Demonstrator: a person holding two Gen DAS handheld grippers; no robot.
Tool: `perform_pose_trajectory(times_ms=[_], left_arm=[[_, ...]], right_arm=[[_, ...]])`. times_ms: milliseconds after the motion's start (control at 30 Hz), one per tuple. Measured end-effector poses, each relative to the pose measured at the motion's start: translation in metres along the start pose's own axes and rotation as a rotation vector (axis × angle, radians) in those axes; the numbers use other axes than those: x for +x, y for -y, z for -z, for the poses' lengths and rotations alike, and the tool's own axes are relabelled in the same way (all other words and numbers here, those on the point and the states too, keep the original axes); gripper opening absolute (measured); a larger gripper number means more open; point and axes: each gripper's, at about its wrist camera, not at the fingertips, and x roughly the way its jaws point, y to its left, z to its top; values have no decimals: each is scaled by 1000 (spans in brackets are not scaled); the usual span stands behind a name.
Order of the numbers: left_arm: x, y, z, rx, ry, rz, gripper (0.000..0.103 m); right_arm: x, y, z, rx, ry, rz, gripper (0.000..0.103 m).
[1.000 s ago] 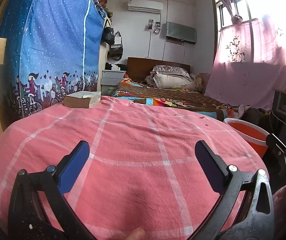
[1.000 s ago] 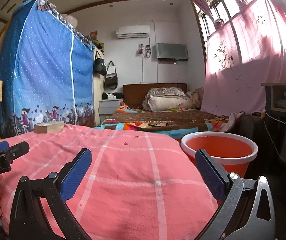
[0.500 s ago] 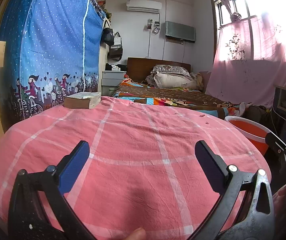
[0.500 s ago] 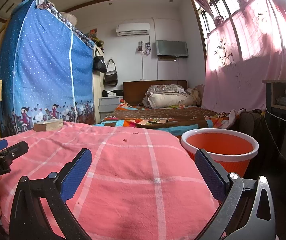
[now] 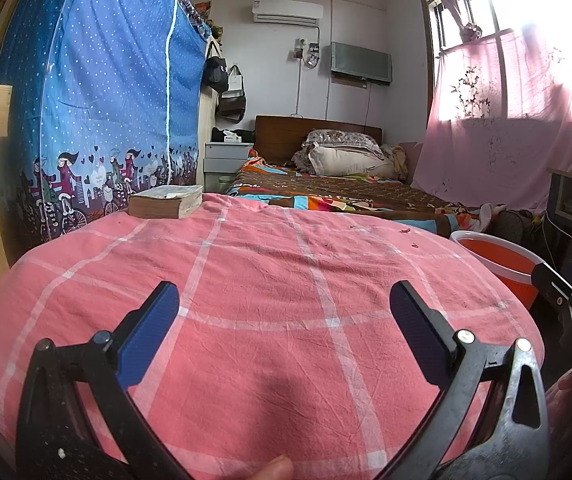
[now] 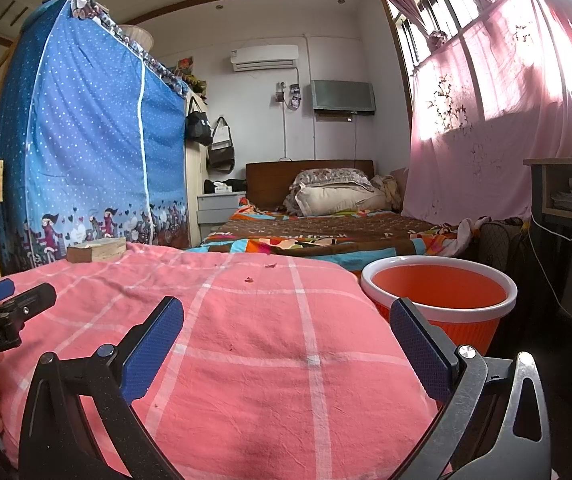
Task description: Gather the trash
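Small dark red scraps (image 5: 405, 231) lie on the far right part of a pink checked cloth (image 5: 269, 280); they also show in the right wrist view (image 6: 249, 279). An orange bin with a white rim (image 6: 438, 296) stands beyond the cloth's right edge, also in the left wrist view (image 5: 498, 256). My left gripper (image 5: 283, 312) is open and empty above the near middle of the cloth. My right gripper (image 6: 286, 320) is open and empty above the cloth's near right part, its right finger in front of the bin.
A thick book (image 5: 165, 202) lies at the cloth's far left edge. A blue curtained wardrobe (image 5: 97, 100) stands at left. A bed with pillows (image 5: 342, 184) is behind, a pink curtain (image 5: 506, 120) and a desk with cables (image 6: 566, 208) at right.
Both grippers stay open and have sunk slightly toward the cloth, with the view tilting up a little. The scraps, book and bin have not moved.
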Motion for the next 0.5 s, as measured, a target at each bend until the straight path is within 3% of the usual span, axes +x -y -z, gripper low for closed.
perform_pose_trajectory(times_ms=[500], left_arm=[[0,1,0,0,-1,0,103]], right_arm=[[0,2,1,-1,-2,-2,103]])
